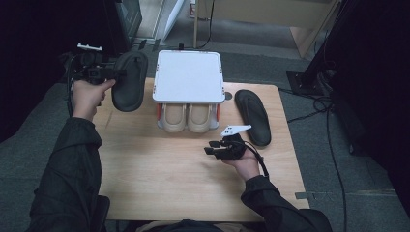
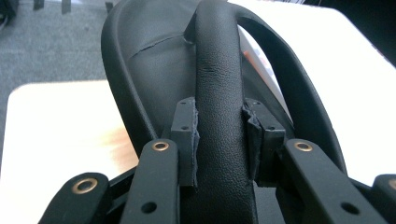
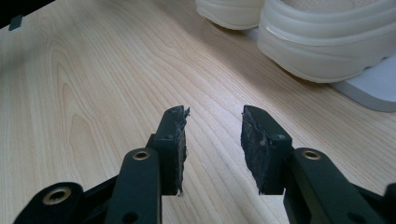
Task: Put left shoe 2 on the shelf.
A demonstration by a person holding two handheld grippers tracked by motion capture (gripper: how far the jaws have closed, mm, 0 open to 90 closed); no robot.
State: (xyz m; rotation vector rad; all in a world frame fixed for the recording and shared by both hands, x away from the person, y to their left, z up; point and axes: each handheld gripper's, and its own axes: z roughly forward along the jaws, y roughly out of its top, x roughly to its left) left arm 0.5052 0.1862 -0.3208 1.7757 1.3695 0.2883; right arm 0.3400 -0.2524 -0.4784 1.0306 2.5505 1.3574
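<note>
A black flip-flop (image 1: 128, 81) hangs in the air past the table's far left corner, held by my left gripper (image 1: 117, 74). In the left gripper view both pads press on its wide black strap (image 2: 218, 116), with the sole (image 2: 154, 70) behind it. A second black flip-flop (image 1: 253, 116) lies flat on the table at the right. My right gripper (image 1: 211, 147) hovers low over the table's middle, pointing left; its jaws stand open with only bare wood between the pads (image 3: 175, 140).
A white two-level rack (image 1: 189, 77) stands at the table's far middle, with a pair of cream shoes (image 1: 186, 117) on its lower shelf (image 3: 369, 88). The wooden table (image 1: 159, 179) has grey carpet around it. Cables (image 1: 333, 140) trail over the floor at the right.
</note>
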